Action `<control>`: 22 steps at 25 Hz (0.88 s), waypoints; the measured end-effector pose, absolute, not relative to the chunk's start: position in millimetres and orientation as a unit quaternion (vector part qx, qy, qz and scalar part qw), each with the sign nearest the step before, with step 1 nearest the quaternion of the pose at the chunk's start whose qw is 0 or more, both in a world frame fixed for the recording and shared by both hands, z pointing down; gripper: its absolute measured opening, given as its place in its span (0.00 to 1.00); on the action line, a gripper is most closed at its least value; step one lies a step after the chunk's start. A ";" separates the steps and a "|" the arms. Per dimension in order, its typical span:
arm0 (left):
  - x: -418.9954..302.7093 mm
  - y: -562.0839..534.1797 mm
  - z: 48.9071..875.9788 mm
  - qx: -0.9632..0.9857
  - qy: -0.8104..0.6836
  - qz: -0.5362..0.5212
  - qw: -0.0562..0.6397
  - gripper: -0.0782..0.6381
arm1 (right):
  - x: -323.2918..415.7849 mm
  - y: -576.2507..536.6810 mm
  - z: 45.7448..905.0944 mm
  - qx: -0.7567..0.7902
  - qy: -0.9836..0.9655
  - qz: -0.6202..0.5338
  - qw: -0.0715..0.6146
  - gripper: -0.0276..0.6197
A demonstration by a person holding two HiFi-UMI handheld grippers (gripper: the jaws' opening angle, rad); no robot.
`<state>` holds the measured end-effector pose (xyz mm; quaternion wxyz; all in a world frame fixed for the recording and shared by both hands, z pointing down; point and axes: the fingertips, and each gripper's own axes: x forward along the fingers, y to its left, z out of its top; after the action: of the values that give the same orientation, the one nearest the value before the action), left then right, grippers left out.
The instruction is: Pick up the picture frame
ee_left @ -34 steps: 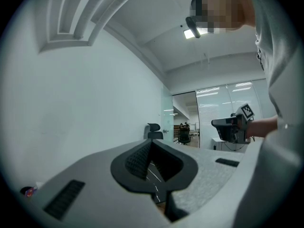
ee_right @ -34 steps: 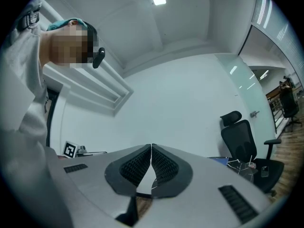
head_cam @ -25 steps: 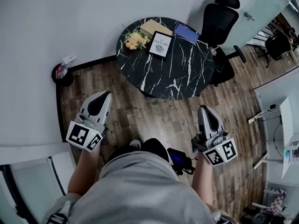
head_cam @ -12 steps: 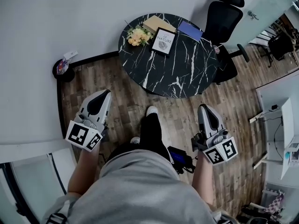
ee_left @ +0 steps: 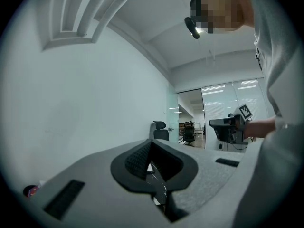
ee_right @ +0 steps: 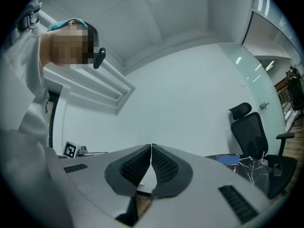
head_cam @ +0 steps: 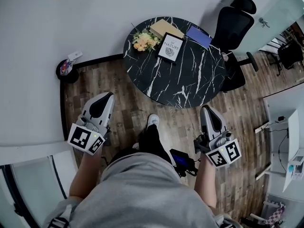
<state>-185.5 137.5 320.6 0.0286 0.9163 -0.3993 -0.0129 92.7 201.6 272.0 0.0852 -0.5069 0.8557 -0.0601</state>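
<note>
Picture frame [head_cam: 171, 47] sits on the round table [head_cam: 190, 77], towards its far side. We judge it light, stiff and breakable; take its rim. Left gripper [head_cam: 105, 97] and right gripper [head_cam: 207, 109], jaws together and empty, are short of the table.

One round black marble-veined table [head_cam: 180, 80]. On it: one black picture frame [head_cam: 171, 47], one yellow flower bunch [head_cam: 144, 40], one tan book [head_cam: 166, 28], one blue notebook [head_cam: 198, 35]. Beside it, one black office chair [head_cam: 235, 23]. Two grey grippers: left gripper [head_cam: 107, 95], right gripper [head_cam: 207, 109].
</note>
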 end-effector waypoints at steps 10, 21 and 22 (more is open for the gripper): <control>-175.1 89.4 322.6 0.906 -0.423 -0.010 0.028 0.12 | 102.9 137.2 276.4 -0.478 0.871 -0.067 0.091 0.09; -135.8 26.6 317.2 0.904 -0.426 -0.019 0.031 0.12 | 128.6 67.9 270.6 -0.458 0.882 -0.068 0.088 0.09; -131.8 21.6 317.1 0.905 -0.425 -0.019 0.031 0.12 | 131.7 62.7 270.7 -0.458 0.882 -0.069 0.088 0.09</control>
<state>-131.8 21.6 317.1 0.0314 0.9045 -0.4248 -0.0190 131.7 62.7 270.7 0.0882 -0.4585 0.8817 -0.0687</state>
